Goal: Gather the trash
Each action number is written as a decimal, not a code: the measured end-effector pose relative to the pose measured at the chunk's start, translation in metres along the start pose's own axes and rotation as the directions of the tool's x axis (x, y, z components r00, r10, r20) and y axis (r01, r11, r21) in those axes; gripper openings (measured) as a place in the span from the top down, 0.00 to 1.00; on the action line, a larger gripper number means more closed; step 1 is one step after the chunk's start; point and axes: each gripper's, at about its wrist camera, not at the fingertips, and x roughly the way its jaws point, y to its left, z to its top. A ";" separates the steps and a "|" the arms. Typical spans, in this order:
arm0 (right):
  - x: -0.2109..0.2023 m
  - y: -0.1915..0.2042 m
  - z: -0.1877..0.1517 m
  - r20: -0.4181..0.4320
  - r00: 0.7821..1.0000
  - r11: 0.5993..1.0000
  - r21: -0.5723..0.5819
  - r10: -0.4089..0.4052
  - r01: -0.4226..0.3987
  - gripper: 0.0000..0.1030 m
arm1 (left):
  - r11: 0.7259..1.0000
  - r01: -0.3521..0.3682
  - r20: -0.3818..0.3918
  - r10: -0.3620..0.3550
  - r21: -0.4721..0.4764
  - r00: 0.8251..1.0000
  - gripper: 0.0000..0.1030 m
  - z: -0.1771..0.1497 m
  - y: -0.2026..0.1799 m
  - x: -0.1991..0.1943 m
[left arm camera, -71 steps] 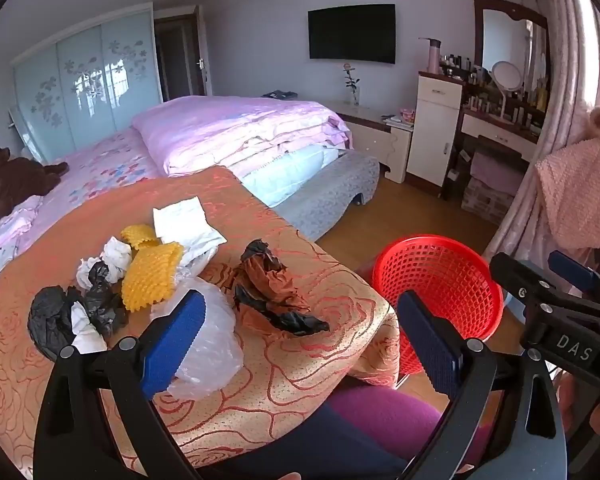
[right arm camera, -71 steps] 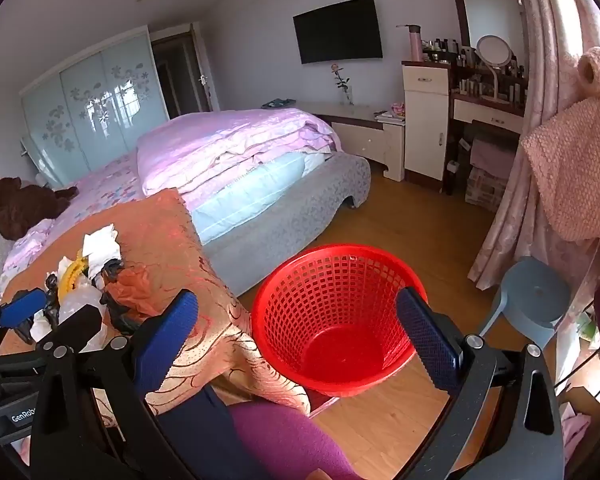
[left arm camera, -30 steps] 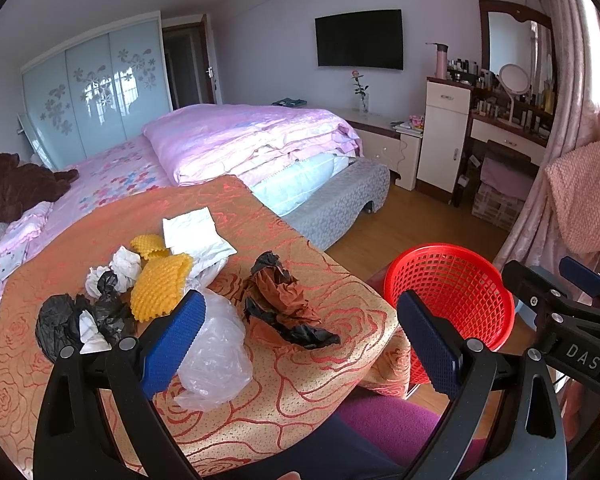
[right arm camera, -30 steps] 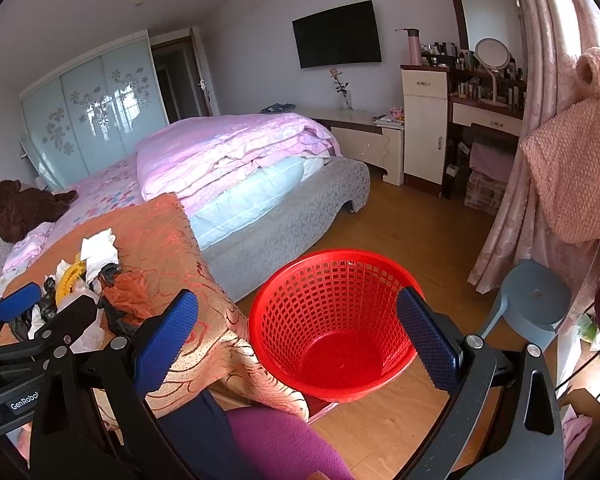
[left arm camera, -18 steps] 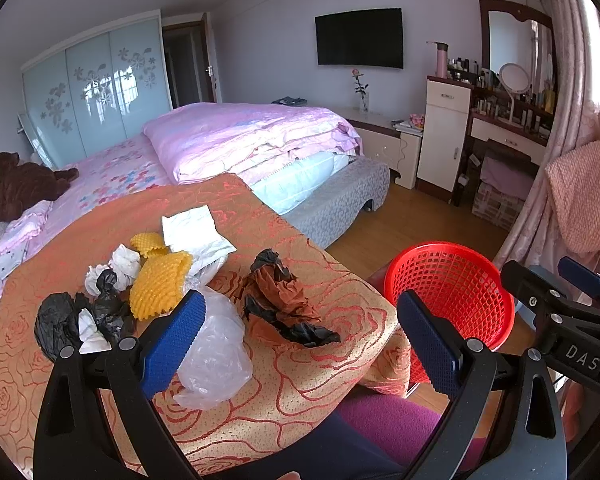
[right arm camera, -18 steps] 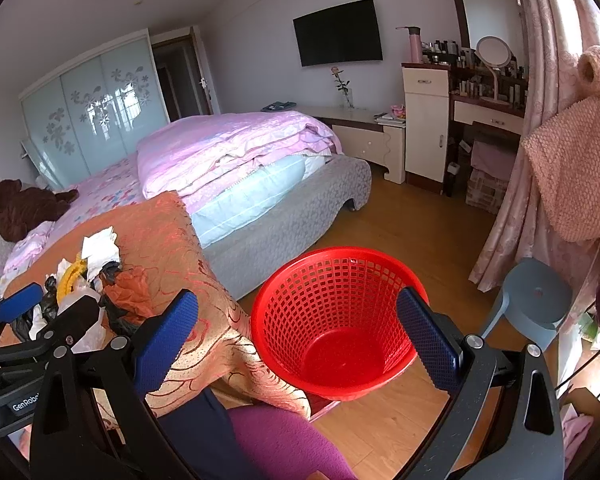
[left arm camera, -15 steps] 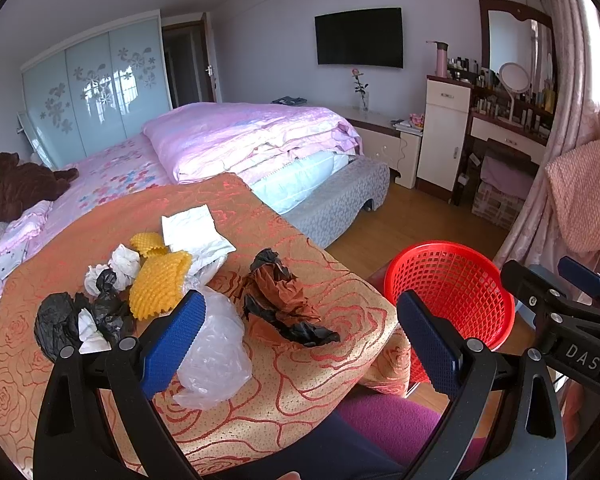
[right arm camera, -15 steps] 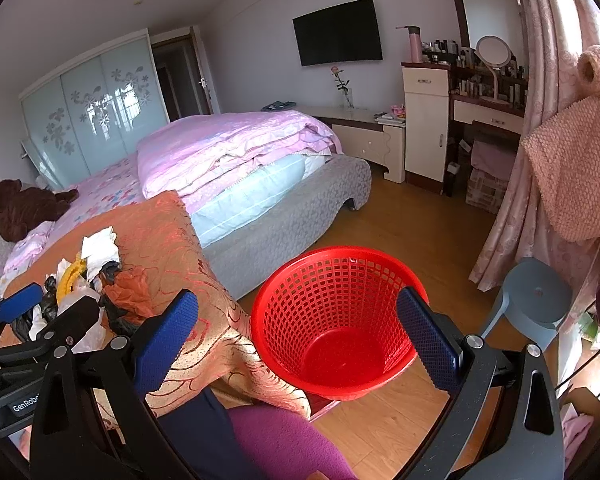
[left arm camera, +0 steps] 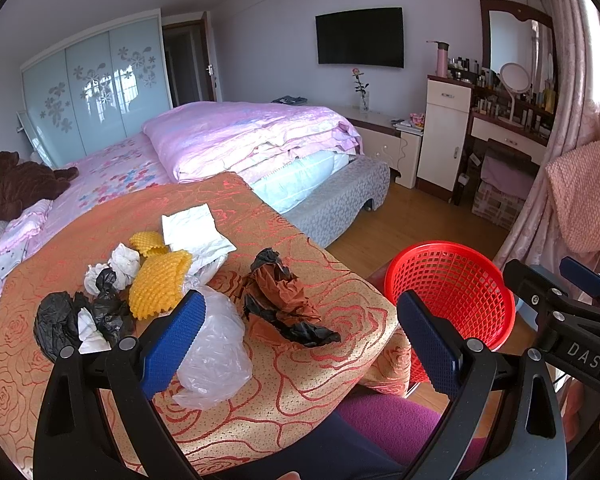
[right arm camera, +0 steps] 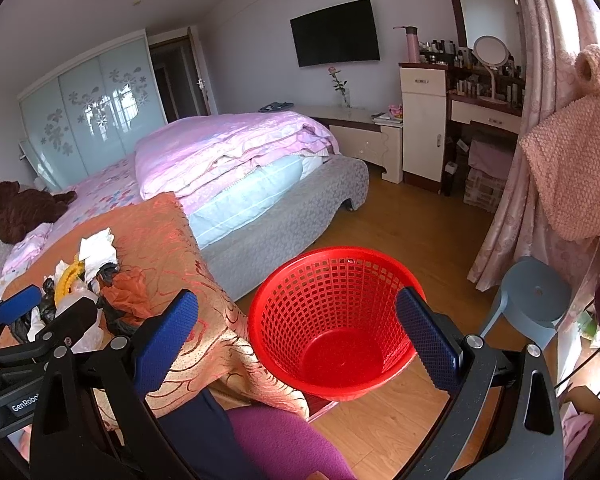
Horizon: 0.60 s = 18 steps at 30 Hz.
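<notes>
- Left gripper (left arm camera: 300, 332) is hovering over the near edge of the table draped in an orange-gold rose-pattern cloth (left arm camera: 300, 392), blue pads spread wide, nothing between them.
- Right gripper (right arm camera: 296, 332) is likewise gaping wide & empty, hanging above the red plastic mesh basket (right arm camera: 332, 320), which is standing on the wood floor just beside the table's right edge.
- Trash is all sitting on the cloth, none in the basket yet:
- Crumpled brown-and-black plastic bag (left arm camera: 288, 300), nearest the basket side, lying alone.
- Clear crinkled plastic bag (left arm camera: 216, 352), just behind the left pad, near the front edge.
- Yellow foam fruit netting, two pcs (left arm camera: 160, 284), touching the clear bag & the white paper sheet (left arm camera: 192, 228).
- White tissue wads (left arm camera: 124, 262) & a black plastic bag clump (left arm camera: 72, 320) w/ a white scrap in it, at far left.
- Handling, judging by looks: everything is prob. very light, soft, and is crushing easily; no breakage risk. Film bags are likely slippery & springing back, so pinching a bunched ridge at the middle is looking better than a loose edge.
- Foam net is squashy, grippy; taking it across the middle should be working.
- Flat paper is the awkward one: thin, lying flush; the raised crumpled corner is the place to nip.
- Pieces are touching, so a grab may be dragging neighbours along.
</notes>
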 end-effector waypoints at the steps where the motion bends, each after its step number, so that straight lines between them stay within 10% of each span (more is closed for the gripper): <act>1: 0.000 -0.001 0.001 0.000 1.000 1.000 0.000 -0.001 0.001 0.07 | 1.000 0.000 0.000 0.000 0.000 1.000 0.10 0.000 0.000 0.000; 18: 0.000 0.000 0.000 0.002 1.000 1.000 -0.008 -0.006 0.006 0.07 | 0.999 -0.001 -0.004 0.001 -0.037 1.000 0.10 -0.001 0.019 -0.001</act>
